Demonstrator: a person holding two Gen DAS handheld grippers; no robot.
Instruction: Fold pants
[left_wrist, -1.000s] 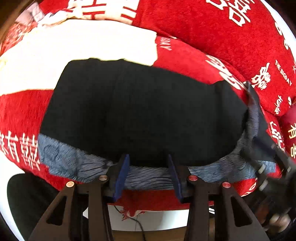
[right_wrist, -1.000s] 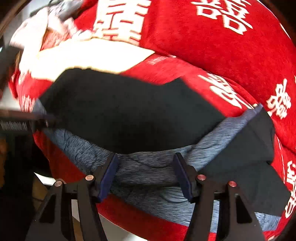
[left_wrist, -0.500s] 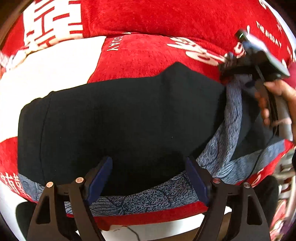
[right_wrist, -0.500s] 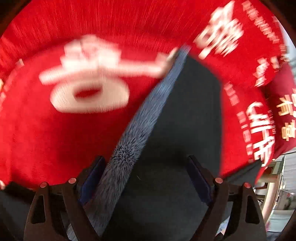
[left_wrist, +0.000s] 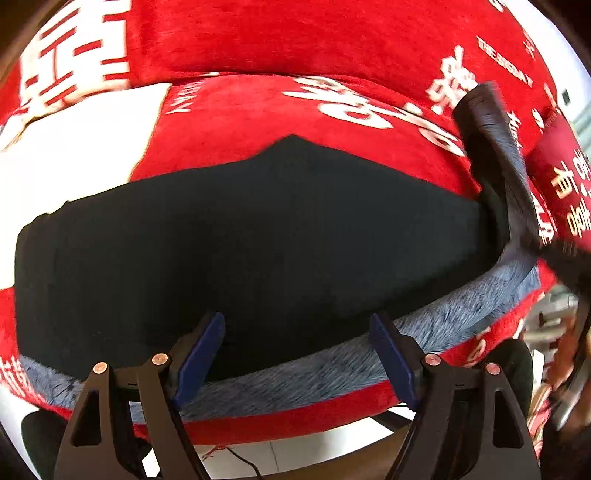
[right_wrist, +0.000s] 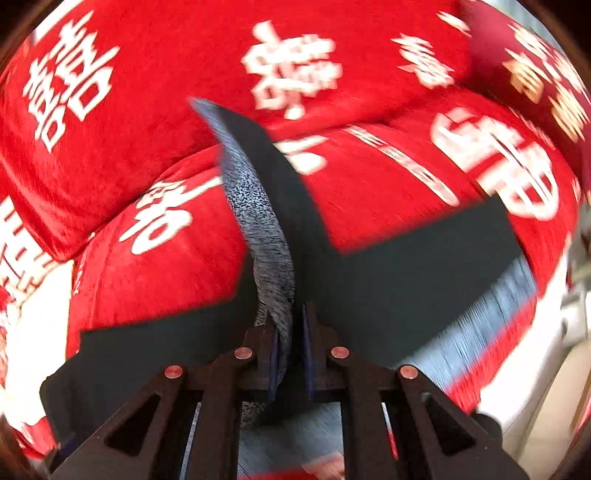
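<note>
Black pants (left_wrist: 258, 243) with a blue-grey fleecy lining lie flat across a red sofa seat (left_wrist: 236, 110). My left gripper (left_wrist: 297, 354) hangs over their near lining edge, jaws wide apart, nothing pinched between them. At the right of the left wrist view a strip of the pants (left_wrist: 495, 147) stands lifted. My right gripper (right_wrist: 290, 347) is shut on that raised fold of the pants (right_wrist: 266, 206), black outside and speckled lining inside, which rises up from the pads. The rest of the pants (right_wrist: 406, 280) spreads flat behind it.
The red sofa cover (right_wrist: 155, 92) carries large white characters, and its back cushions rise behind the seat. A white patch (left_wrist: 74, 147) lies at the left of the seat. A cable on pale floor (left_wrist: 236, 458) shows below the seat's front edge.
My left gripper opened wide and shifted along the pants' near edge. My right gripper swung to the pants' right end, rolled, and shut on a fold, which now stands lifted.
</note>
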